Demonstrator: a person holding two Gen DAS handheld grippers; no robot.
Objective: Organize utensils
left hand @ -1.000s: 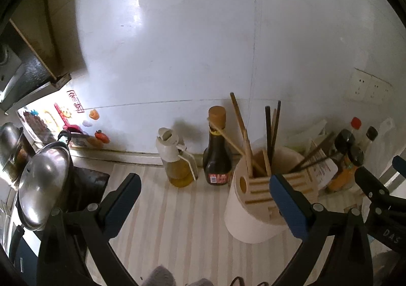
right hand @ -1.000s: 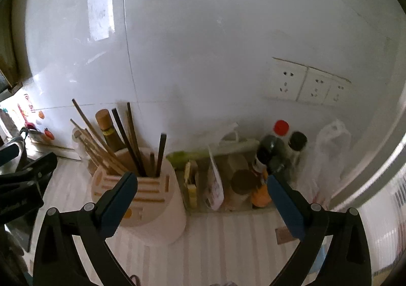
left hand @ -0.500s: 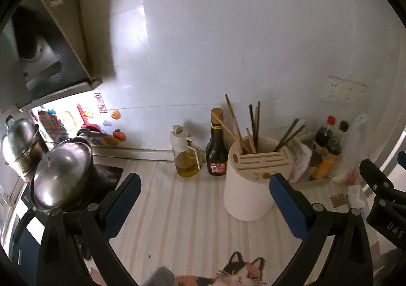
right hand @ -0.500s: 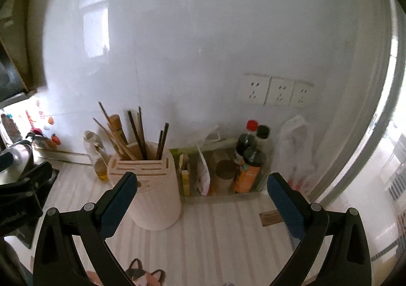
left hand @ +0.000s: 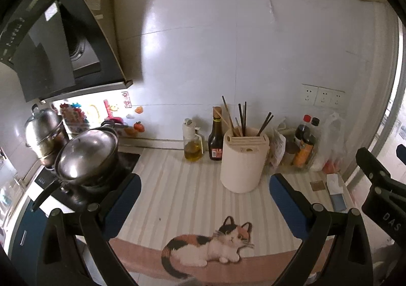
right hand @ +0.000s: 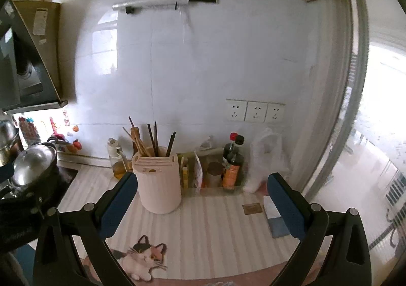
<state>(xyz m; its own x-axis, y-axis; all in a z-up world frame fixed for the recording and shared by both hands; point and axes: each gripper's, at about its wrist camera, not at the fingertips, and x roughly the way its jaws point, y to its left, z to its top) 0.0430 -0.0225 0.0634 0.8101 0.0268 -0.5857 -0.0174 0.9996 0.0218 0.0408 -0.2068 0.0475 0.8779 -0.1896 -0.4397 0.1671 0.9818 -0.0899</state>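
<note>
A cream utensil holder stands on the striped counter mat, also in the right wrist view. Several dark and wooden chopsticks stick up out of it, also in the right wrist view. My left gripper is open and empty, held back above the counter's front edge. My right gripper is open and empty, also back from the holder. The right gripper shows at the right edge of the left wrist view.
A soy sauce bottle and an oil bottle stand left of the holder. Condiment bottles and a plastic bag stand to its right. Steel pots sit on the stove at left. A cat picture marks the mat's front edge.
Both grippers have pulled back and up from the utensil holder, so it looks smaller and farther. The mat's front edge with the cat picture has come into view. Both stayed open.
</note>
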